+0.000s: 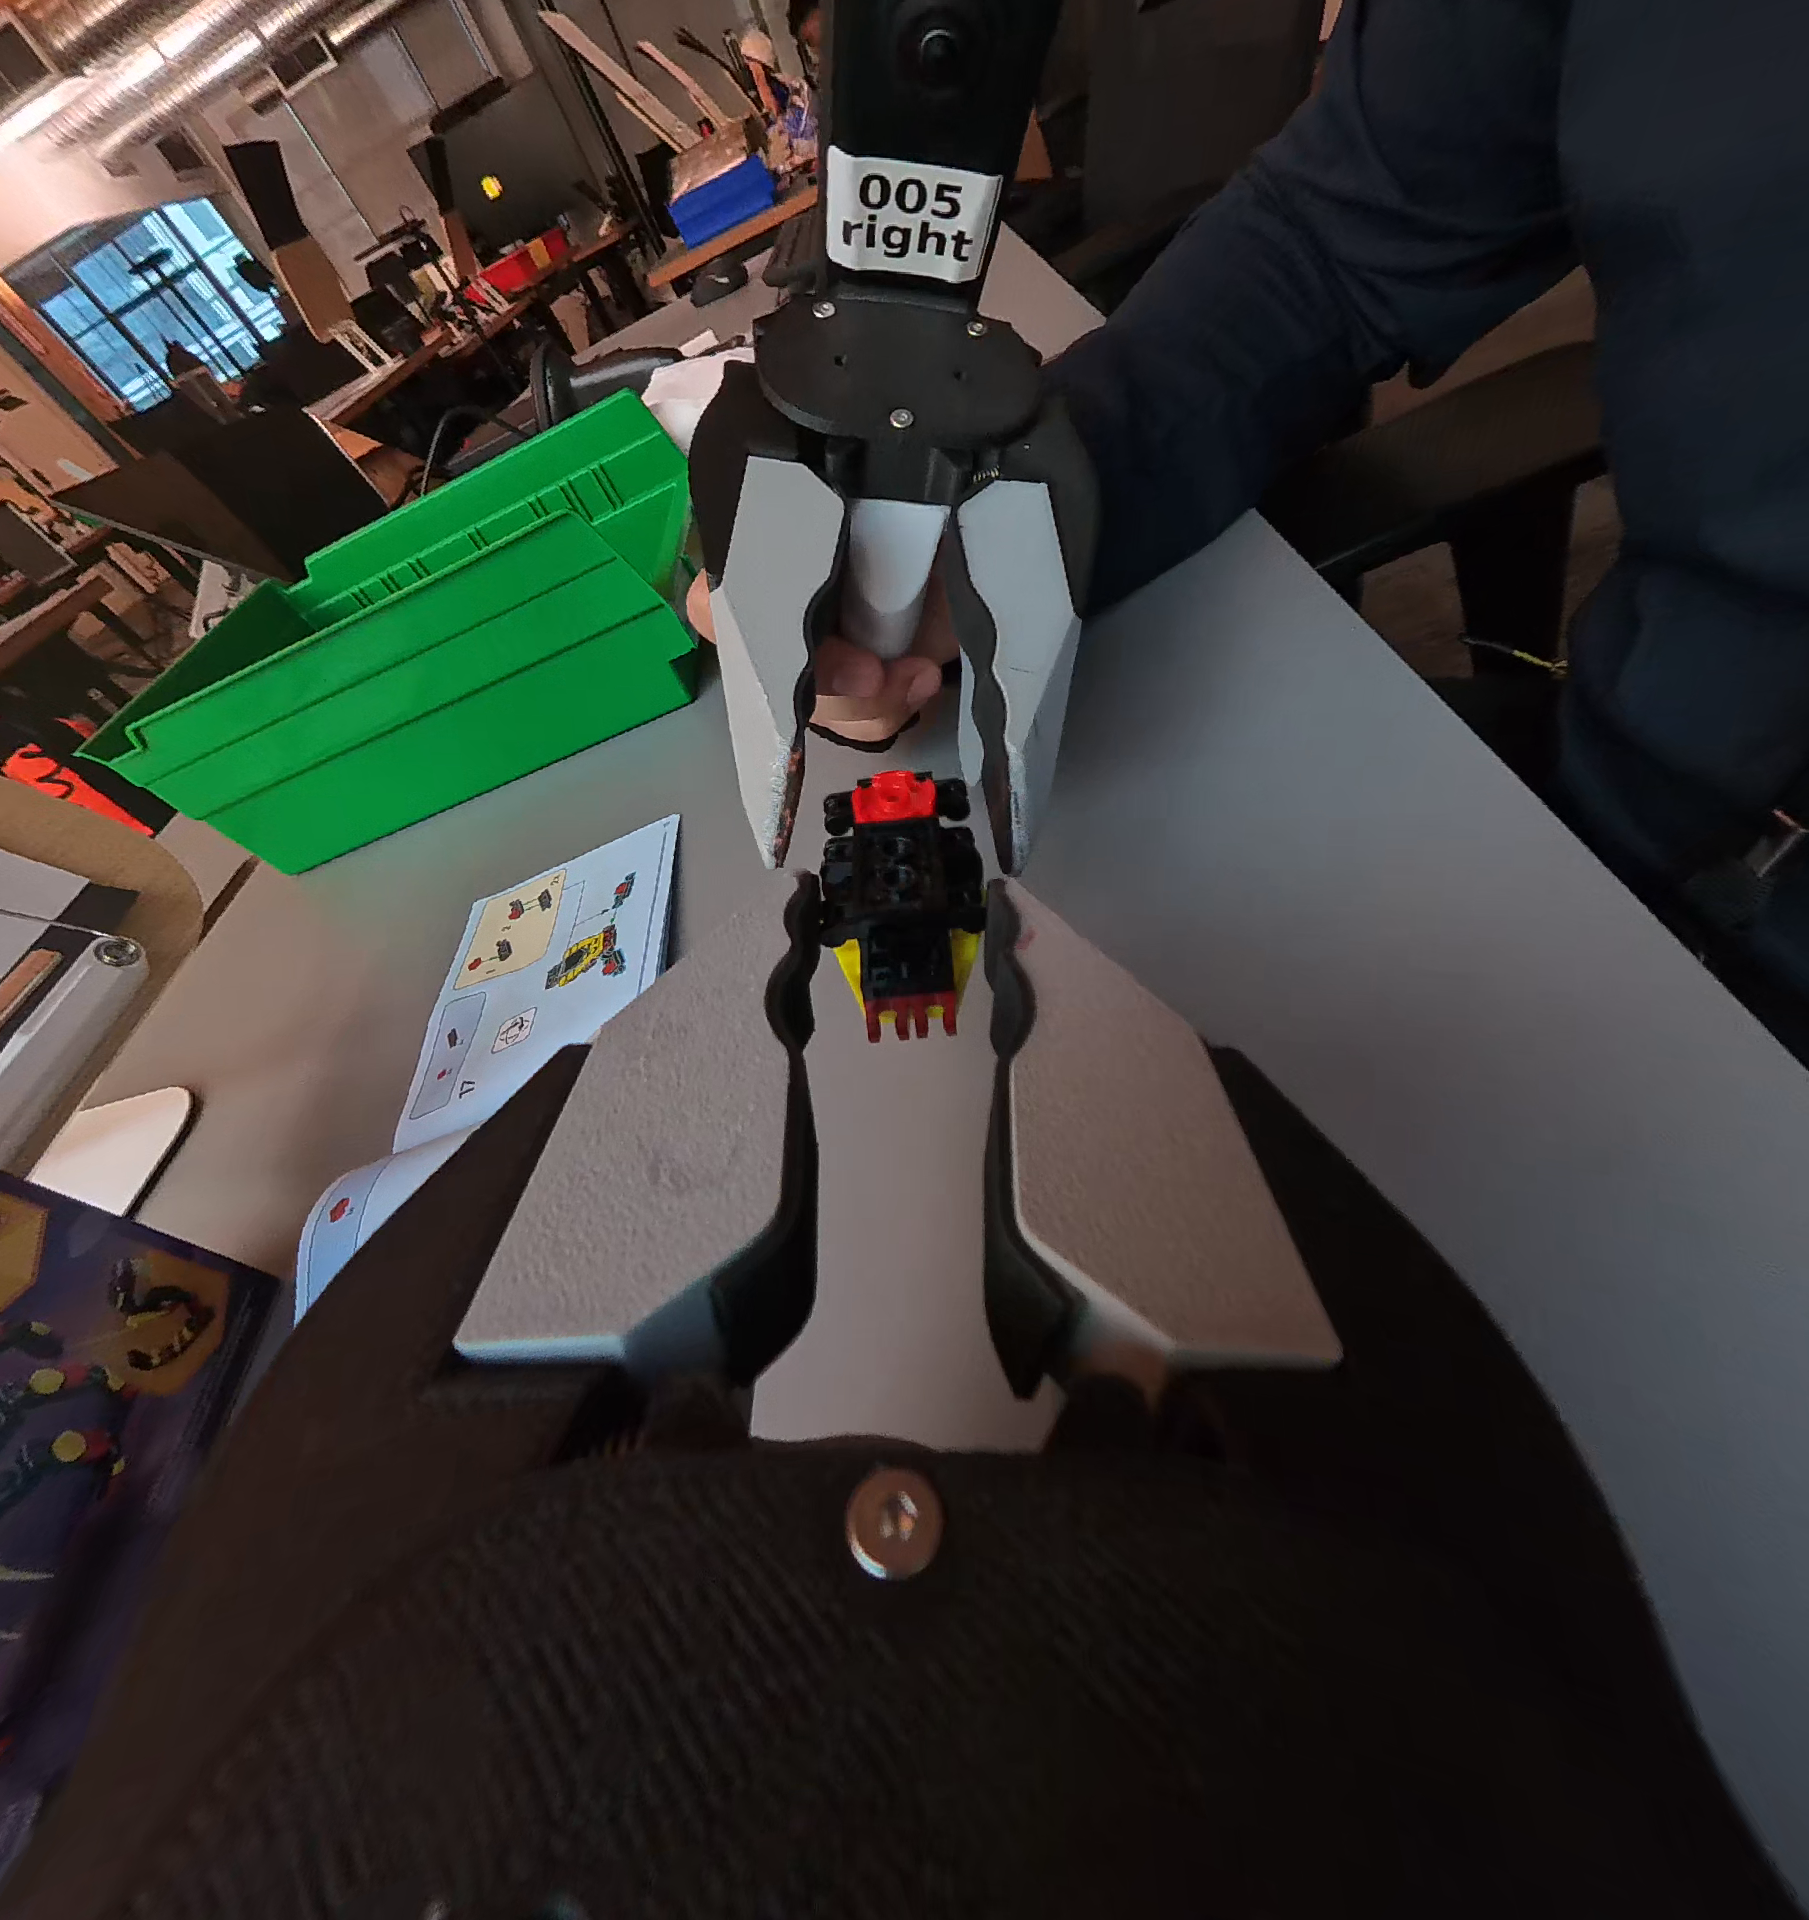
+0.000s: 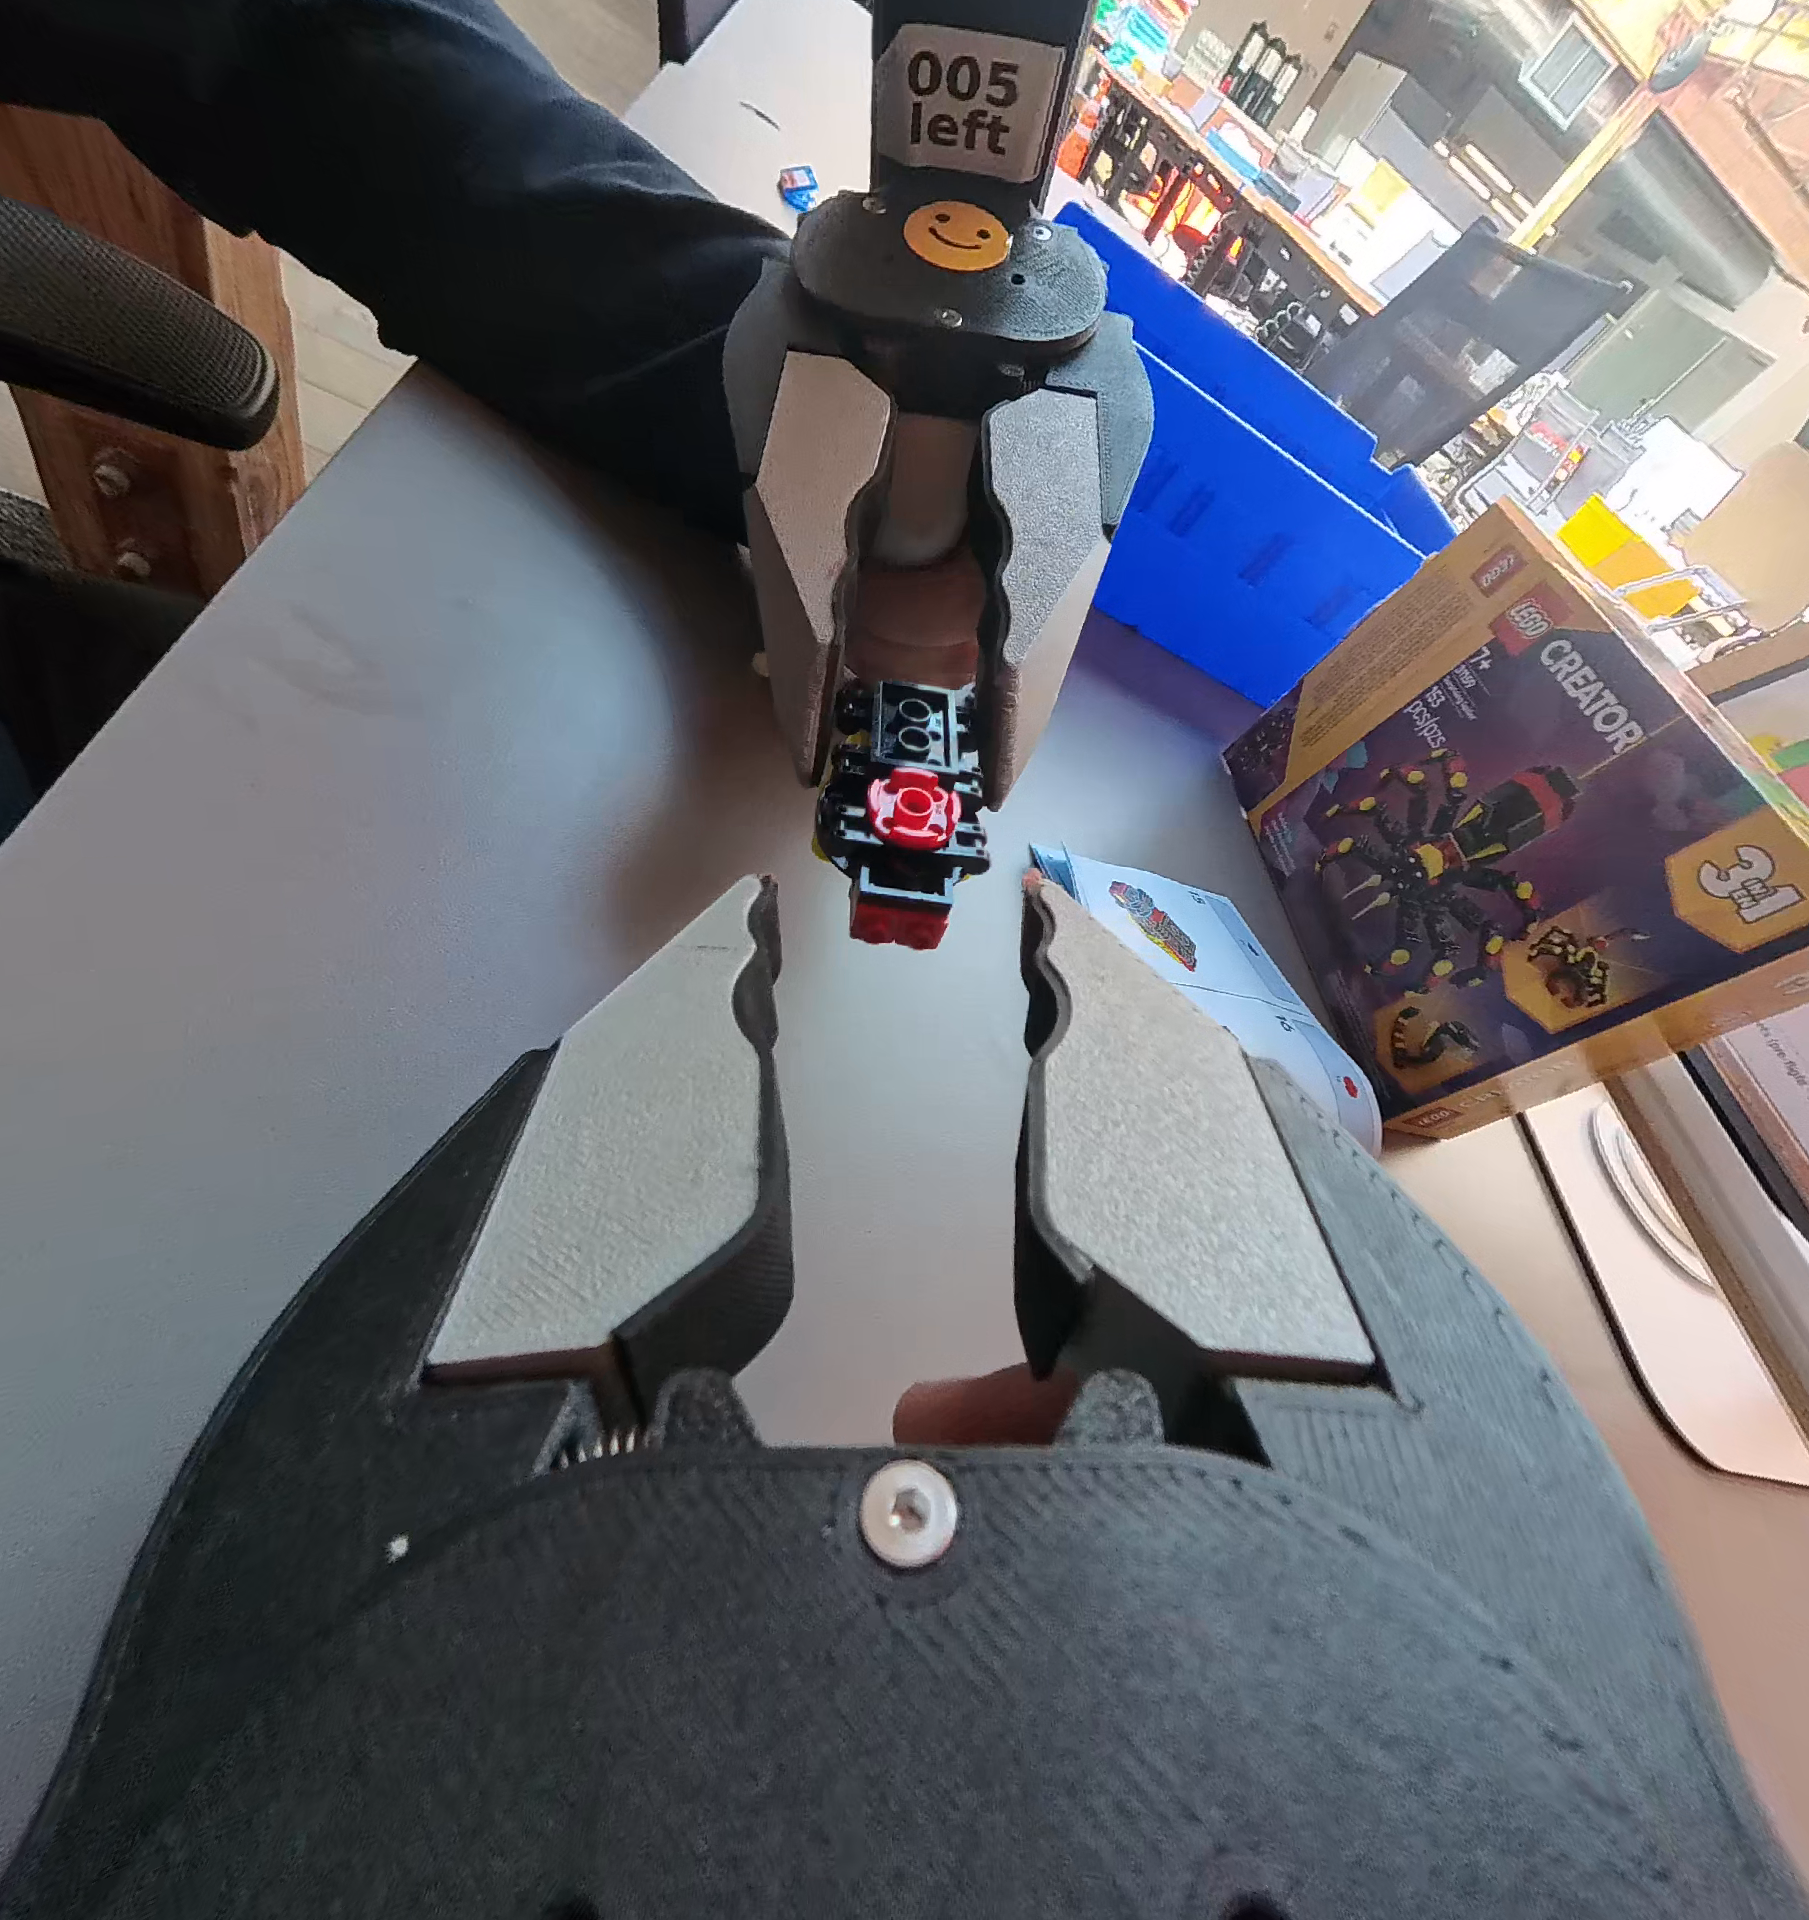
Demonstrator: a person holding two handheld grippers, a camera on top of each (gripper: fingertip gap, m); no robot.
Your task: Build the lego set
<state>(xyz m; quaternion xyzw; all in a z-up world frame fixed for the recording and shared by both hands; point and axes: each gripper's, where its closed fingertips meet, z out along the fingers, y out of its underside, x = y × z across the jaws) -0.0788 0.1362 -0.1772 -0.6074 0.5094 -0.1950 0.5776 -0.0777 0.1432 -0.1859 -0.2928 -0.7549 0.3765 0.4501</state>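
A small black, yellow and red lego model [image 1: 895,894] hangs above the grey table [image 1: 1295,935]. My left gripper [image 1: 900,899] is shut on its black middle, with the yellow and red toothed end pointing back toward the camera. My right gripper [image 1: 900,847] faces it from the far side, open, with its tips on either side of the model's red end. In the right wrist view the model [image 2: 910,821] shows a red round plate on top. There it sticks out of the left gripper [image 2: 910,784] toward my open right gripper [image 2: 898,894]. Whether the right tips touch the model I cannot tell.
Green bins [image 1: 412,644] stand at the back left. An open instruction booklet [image 1: 557,966] lies left of the grippers, beside the purple lego box [image 2: 1534,831]. A blue bin [image 2: 1243,468] sits behind the box. A person's dark sleeve [image 1: 1347,343] and the table edge are close by. Only a small space, under 4 cm, lies between the two pairs of fingers.
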